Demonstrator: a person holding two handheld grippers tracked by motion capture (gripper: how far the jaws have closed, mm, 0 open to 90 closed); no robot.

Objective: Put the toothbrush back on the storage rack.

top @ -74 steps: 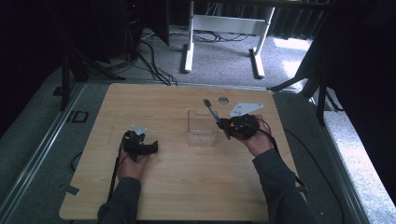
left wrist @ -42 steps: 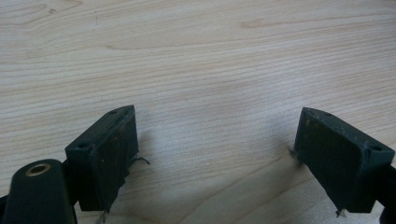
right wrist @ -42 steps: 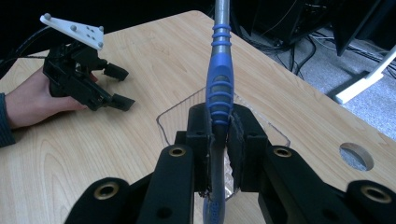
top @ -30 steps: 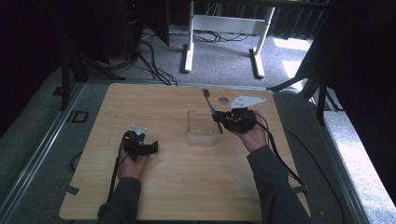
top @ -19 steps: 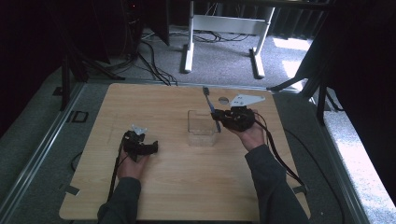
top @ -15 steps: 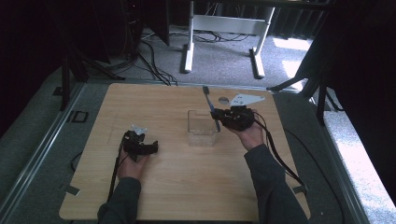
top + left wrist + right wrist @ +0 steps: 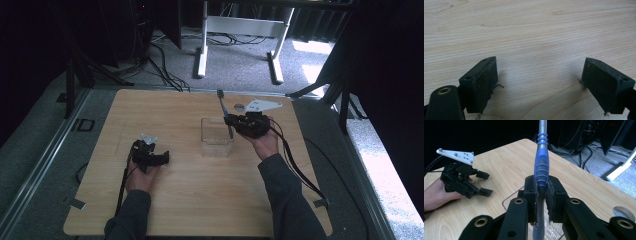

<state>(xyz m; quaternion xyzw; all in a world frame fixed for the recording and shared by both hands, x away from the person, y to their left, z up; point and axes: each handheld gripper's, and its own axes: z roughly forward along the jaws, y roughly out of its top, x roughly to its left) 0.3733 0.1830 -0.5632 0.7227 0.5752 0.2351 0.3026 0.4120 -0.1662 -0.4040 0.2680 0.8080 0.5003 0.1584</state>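
Blue-handled tool (image 7: 541,167) upright in right gripper (image 7: 541,195), over table (image 7: 506,167).

- The table (image 7: 190,200) looks like pale wood, matt, with fine grain lines running through it.
- The left claw (image 7: 544,85) is matt black plastic by the look of it, and its pads (image 7: 485,82) are scuffed and a bit frayed at the edges.
- The right claw (image 7: 541,195) is the same dull black, with brassy metal rings at the screw holes.
- The toothbrush (image 7: 541,165) handle is glossy blue with ribbed, rubbery-looking grips.
- The box (image 7: 216,136) is clear, shiny plastic.
- The floor is grey carpet, rough-looking.
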